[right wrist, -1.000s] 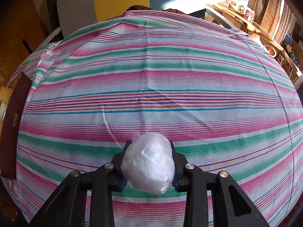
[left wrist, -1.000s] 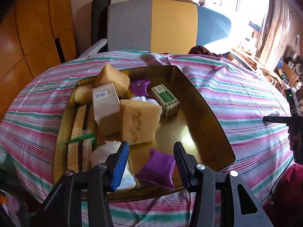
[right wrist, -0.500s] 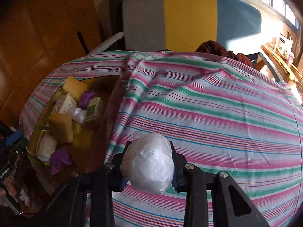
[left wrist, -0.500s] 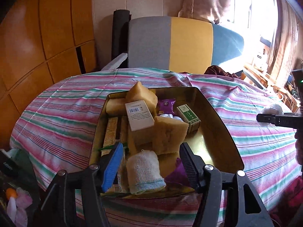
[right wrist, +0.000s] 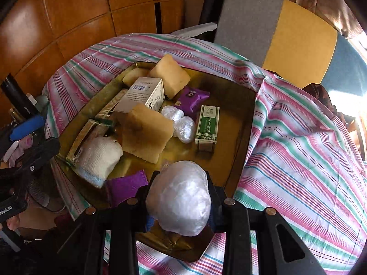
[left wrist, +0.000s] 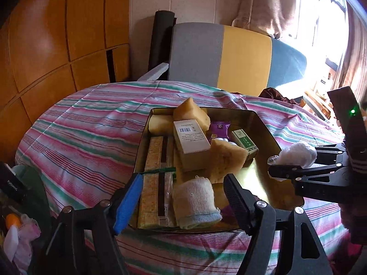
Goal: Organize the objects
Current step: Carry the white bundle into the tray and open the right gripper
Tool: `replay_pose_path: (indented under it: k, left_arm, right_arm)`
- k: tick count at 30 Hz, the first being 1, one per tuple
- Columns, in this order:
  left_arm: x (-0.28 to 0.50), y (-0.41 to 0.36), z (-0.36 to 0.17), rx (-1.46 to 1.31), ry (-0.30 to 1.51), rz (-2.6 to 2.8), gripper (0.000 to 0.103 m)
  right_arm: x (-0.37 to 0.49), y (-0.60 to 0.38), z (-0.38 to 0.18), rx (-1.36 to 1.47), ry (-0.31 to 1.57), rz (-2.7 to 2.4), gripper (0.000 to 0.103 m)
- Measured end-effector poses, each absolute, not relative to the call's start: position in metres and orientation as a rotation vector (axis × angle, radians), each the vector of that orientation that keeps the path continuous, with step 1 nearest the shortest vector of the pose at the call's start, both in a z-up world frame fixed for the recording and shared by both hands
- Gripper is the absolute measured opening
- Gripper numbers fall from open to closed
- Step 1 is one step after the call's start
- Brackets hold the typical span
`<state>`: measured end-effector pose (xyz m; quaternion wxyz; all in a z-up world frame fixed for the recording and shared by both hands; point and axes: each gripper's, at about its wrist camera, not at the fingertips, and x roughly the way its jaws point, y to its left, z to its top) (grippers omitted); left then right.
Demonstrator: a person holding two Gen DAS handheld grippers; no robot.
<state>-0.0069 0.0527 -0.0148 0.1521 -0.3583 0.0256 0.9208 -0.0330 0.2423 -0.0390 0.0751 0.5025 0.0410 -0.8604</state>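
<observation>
— How are the two tools seen to stand?

— The right gripper (right wrist: 181, 197) is clamped on a white plastic-wrapped ball (right wrist: 180, 198), which is pinched between both pads and held over the near right part of the gold tray (right wrist: 250, 123). In the left wrist view the same ball (left wrist: 296, 154) is seen at the tips of that gripper (left wrist: 286, 162), above the tray's right wall. The left gripper (left wrist: 181, 197) is held apart at the tray's near edge; its jaws have just been opening and nothing is pressed between them, though a rolled white sock (left wrist: 195, 204) is seen in the gap, lying in the tray.

— What is found in the tray, from the near side outward?

— Nearest, a purple sachet (right wrist: 126, 188) and the rolled sock (right wrist: 98, 158) are laid side by side. Beside the sock, along the tray's left wall, long gold-wrapped bars (right wrist: 91, 133) are stacked. A yellow sponge block (right wrist: 146, 133) is propped just beyond, and two small wrapped balls (right wrist: 181, 123) are lying touching it on its right. A green box (right wrist: 207, 123) is set beside those. Further back, a white barcode box (right wrist: 142, 94) is leaned on another sponge (right wrist: 170, 75), with a second purple packet (right wrist: 192, 97) near it.

— And beyond the tray?

— A striped cloth (right wrist: 298, 137) is spread beneath, and a grey, yellow and blue chair back (right wrist: 275, 27) is seen behind it.
</observation>
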Motion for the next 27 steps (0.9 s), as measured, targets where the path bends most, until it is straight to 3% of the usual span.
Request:
replay_pose_path:
  k: [10, 19, 27]
  left_arm:
    - [-0.013, 0.036, -0.019, -1.058, 0.035, 2.684, 0.090]
    - [-0.014, 0.037, -0.015, -1.051, 0.042, 2.700, 0.103]
    - [-0.009, 0.040, -0.013, -1.080, 0.063, 2.708, 0.103]
  right_arm:
    - [-0.055, 0.237, -0.065, 1.600, 0.113, -2.543, 0.049]
    - [-0.040, 0.250, -0.050, 1.498, -0.061, -2.686, 0.049]
    - [-0.006, 0.247, -0.027, 1.322, -0.160, -2.949, 0.049]
